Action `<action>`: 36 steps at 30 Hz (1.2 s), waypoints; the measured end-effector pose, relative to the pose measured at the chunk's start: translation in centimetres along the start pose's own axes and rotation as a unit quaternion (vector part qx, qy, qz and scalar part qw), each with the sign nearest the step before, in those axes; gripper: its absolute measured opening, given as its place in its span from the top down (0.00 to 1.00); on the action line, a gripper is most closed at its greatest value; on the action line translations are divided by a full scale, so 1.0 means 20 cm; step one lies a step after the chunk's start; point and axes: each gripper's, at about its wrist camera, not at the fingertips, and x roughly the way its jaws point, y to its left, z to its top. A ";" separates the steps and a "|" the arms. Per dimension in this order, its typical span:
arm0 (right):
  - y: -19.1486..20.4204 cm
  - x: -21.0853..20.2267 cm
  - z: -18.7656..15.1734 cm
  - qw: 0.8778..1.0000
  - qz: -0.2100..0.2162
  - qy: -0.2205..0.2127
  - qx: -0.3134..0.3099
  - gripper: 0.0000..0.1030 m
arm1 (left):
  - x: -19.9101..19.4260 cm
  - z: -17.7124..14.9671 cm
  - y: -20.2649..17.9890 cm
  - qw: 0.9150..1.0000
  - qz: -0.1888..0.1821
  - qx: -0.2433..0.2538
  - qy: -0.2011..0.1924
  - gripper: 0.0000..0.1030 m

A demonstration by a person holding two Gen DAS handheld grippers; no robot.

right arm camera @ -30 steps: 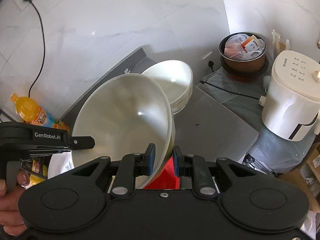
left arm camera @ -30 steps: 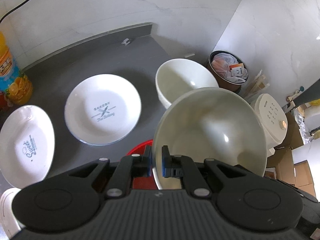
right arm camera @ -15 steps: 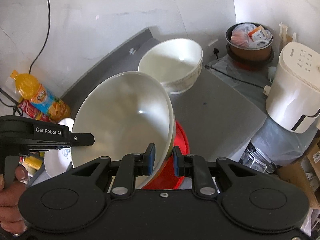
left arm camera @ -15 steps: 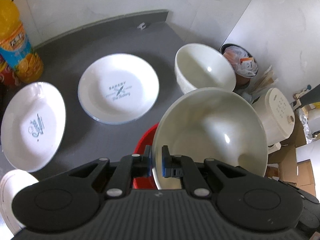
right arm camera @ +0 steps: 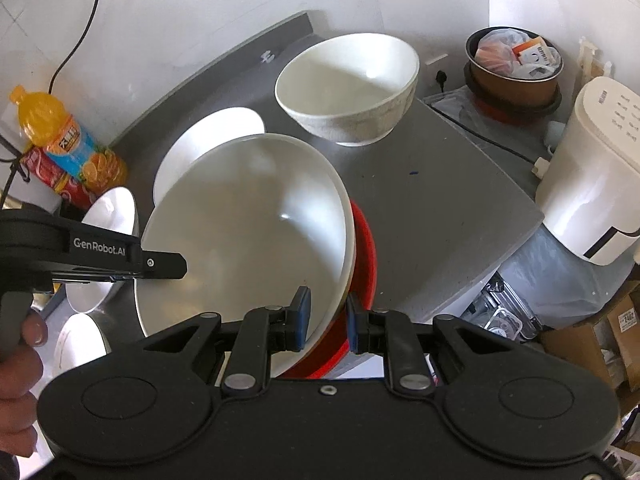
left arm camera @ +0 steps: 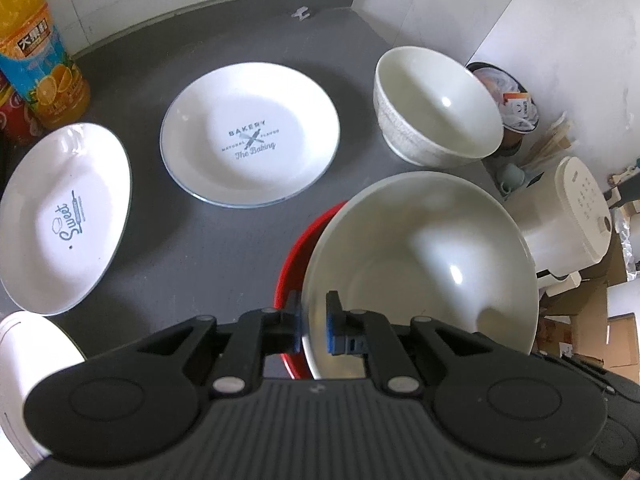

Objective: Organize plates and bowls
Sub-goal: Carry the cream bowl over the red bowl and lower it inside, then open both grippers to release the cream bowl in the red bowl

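A large white bowl [left arm camera: 420, 264] [right arm camera: 248, 232] hangs tilted between both grippers, just above a red dish [left arm camera: 296, 248] [right arm camera: 364, 248] on the grey counter [right arm camera: 440, 200]. My left gripper [left arm camera: 313, 324] has its blue pads on the bowl's near rim, and its jaws are opening slightly. Across the bowl, my right gripper [right arm camera: 328, 320] is shut on the opposite rim. The left gripper's body [right arm camera: 120, 256] shows in the right wrist view, held by a person's hand [right arm camera: 16, 360]. A smaller white bowl [left arm camera: 436, 108] [right arm camera: 348, 88] stands upright farther back.
Two printed white plates [left arm camera: 250, 132] [left arm camera: 60, 216] lie left of the red dish, and another white dish [left arm camera: 24, 360] sits at the near left. An orange juice bottle [left arm camera: 36, 48] stands by the wall. Off the counter's right edge are a white appliance [right arm camera: 592, 168] and a pot [right arm camera: 516, 68].
Both grippers have come down with the large bowl toward the red dish, which shows more. The plates and small bowl look nearer. The left pads stand slightly wider apart.
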 end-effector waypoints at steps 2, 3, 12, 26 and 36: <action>0.00 0.02 0.00 1.000 0.003 0.007 0.003 0.82 | 0.01 -0.01 0.00 1.000 0.006 0.001 0.004 0.92; 0.00 0.03 0.00 1.000 0.005 0.011 0.006 0.82 | 0.02 -0.01 0.01 1.000 0.010 0.001 0.005 0.92; 0.02 0.08 -0.01 1.000 0.007 0.028 -0.006 0.82 | 0.02 0.00 -0.01 1.000 0.026 0.007 -0.007 0.91; 0.00 0.04 0.03 1.000 0.006 0.014 0.000 0.72 | 0.02 0.02 0.04 0.999 0.027 -0.016 0.000 0.72; -0.07 -0.08 0.08 0.999 0.015 -0.030 0.030 0.56 | -0.06 0.10 0.01 0.999 0.029 -0.019 -0.029 0.42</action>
